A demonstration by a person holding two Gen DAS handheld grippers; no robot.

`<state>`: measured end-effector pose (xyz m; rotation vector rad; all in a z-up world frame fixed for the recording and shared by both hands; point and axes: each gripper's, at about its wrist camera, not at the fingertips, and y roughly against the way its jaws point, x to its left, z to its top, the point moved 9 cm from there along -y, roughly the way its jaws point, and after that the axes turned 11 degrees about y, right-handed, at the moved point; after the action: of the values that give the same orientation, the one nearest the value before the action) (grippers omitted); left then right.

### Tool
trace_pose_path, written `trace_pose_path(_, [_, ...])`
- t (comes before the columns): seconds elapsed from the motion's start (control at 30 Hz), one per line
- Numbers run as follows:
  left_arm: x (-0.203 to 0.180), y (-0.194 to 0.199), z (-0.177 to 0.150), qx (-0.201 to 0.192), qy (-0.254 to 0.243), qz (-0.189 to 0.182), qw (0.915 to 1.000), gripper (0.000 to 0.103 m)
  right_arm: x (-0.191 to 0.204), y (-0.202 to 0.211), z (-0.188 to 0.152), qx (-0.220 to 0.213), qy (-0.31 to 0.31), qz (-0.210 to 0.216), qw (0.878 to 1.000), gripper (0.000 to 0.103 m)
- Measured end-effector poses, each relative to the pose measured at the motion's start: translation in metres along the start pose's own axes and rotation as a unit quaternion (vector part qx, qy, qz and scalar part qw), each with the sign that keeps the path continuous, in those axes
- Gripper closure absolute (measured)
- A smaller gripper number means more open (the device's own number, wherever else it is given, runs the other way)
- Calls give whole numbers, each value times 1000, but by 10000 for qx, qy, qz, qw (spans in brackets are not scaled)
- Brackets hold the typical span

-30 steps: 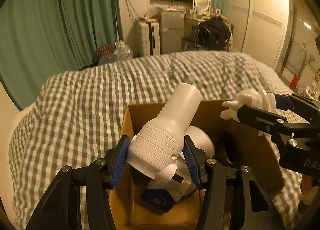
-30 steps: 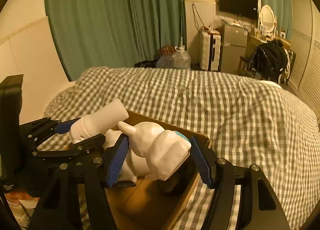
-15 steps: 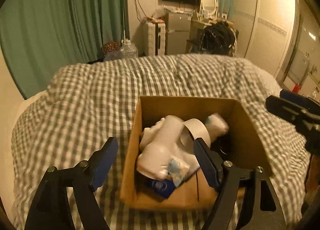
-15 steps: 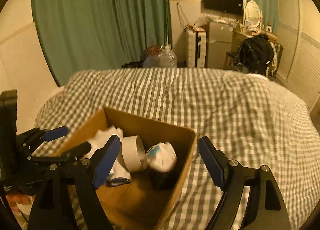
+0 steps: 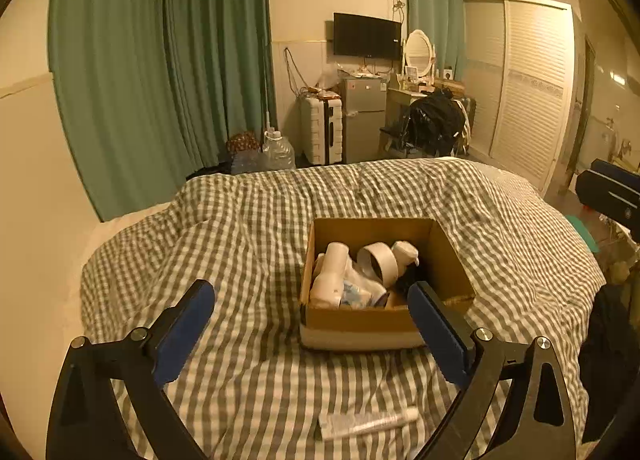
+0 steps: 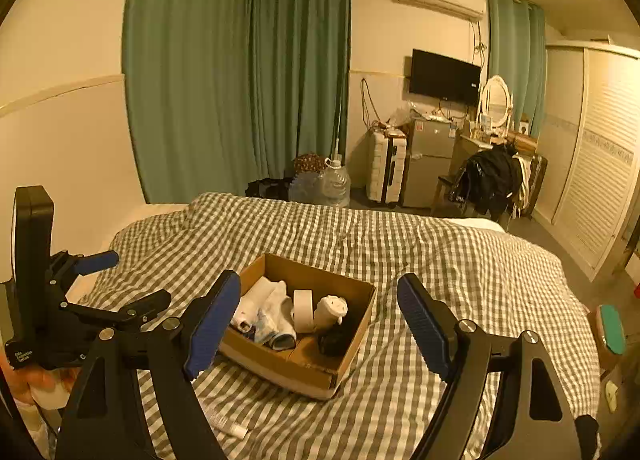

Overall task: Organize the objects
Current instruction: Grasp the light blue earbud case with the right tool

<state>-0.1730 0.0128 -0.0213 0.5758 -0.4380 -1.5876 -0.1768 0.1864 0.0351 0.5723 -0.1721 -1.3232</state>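
Box (image 5: 360, 324) w/ items on bed (image 5: 248, 244), left tool (image 5: 310, 302) opening, empty

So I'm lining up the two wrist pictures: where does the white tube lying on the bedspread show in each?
Left wrist: white tube at bottom centre, nearer than the cardboard box.
Right wrist: tube at bottom left, partly hidden behind the gripper frame.
Shared landmark: the cardboard box.

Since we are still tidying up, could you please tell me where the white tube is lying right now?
The white tube lies on the checked bedspread, outside the cardboard box, nearer the cameras than its front wall.
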Motion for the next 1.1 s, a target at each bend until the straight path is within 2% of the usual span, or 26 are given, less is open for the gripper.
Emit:
trace_pose_path(0.13, [11,18,-23,79,-11,78,9999,3,17,27,-11,-12,89,21,10000,22])
trace_pose_path(0.27, [22,24,-54,99,-12,254,9996,1,42,35,-43,148,88,205,9996,22])
trace_pose_path(0.43, [31,9,-104,489,263,201,9983,1,82,12,-100,731,403,513,9952,22])
trace_pose_path(0.67, [44,-18,-162,950,293,468,9939,1,126,-22,-174,1517,776,997,9803,23])
trace_pose_path(0.9, [55,-28,-177,1120,376,538,9915,1,152,-42,-218,2030,822,1400,9656,23])
trace_pose_path(1.03, [56,-31,-180,1146,366,562,9912,1,155,-54,-238,2355,806,1481,9571,30])
trace_pose_path(1.1, [54,-33,-180,1166,334,569,9910,1,158,-54,-241,2378,804,1545,9556,39])
